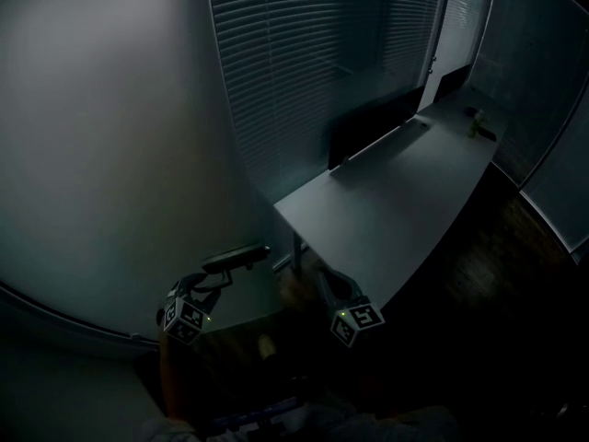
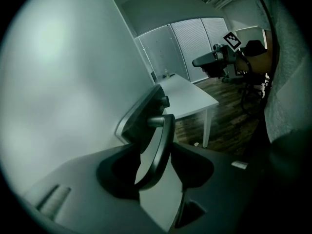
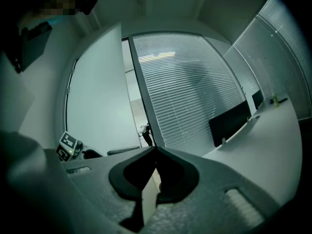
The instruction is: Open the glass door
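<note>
The glass door (image 1: 101,155) is a wide frosted pane that fills the left of the head view. Its dark lever handle (image 1: 236,258) sticks out low on the pane. My left gripper (image 1: 221,279) reaches up to that lever. In the left gripper view the curved handle (image 2: 163,130) runs between the jaws of the left gripper (image 2: 155,147), which stand open with gaps on both sides of it. My right gripper (image 1: 327,279) hangs level beside the desk corner. Seen in its own view, the right gripper (image 3: 156,149) is shut with nothing between the tips.
A long white desk (image 1: 405,201) runs away to the right of the door, with a dark screen (image 1: 368,127) along its far edge and a small object (image 1: 474,122) at its end. Slatted blinds (image 1: 313,53) cover the glazing behind. The floor (image 1: 497,274) is dark wood.
</note>
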`<state>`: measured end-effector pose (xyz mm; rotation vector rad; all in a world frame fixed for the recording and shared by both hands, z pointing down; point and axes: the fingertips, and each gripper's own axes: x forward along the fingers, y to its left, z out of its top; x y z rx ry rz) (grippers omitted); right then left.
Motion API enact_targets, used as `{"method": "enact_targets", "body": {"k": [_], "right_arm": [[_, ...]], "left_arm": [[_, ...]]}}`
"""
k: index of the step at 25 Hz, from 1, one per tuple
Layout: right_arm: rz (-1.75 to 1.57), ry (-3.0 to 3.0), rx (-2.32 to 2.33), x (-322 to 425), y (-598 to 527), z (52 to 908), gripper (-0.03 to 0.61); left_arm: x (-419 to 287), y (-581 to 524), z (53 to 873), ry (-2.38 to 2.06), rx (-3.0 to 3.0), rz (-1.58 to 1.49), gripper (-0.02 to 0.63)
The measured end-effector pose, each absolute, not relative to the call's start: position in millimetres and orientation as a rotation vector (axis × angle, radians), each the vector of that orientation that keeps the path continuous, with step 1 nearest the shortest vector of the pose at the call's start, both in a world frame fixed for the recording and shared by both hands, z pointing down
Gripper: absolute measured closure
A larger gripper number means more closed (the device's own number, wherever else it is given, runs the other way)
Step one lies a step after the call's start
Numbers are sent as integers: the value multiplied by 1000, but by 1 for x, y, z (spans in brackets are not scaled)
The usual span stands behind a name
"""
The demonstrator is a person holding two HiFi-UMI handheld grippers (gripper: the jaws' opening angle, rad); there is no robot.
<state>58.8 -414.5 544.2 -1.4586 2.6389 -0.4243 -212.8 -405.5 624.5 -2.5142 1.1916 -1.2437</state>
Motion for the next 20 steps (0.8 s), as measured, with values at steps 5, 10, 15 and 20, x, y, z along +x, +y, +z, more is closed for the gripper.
{"method": "enact_targets", "body": {"k": [5,10,15,20], "right_arm": [[-442,2654,-1455,73,-395,547,577],[-435,2662,-1429,79,-379,540,577],[-424,2665,-1404,83,-366,539,577],[-426,2677,-1405,93,-359,553,577]], "left_arm": [[-209,-389,625,1257,-2461,-1286,414],[-204,-371,622,1325,-2371,-1339,449],[-202,-359,621,1356,-2322,-1372,451],[-203,-355,634,1391,-2281,-1412,448]]}}
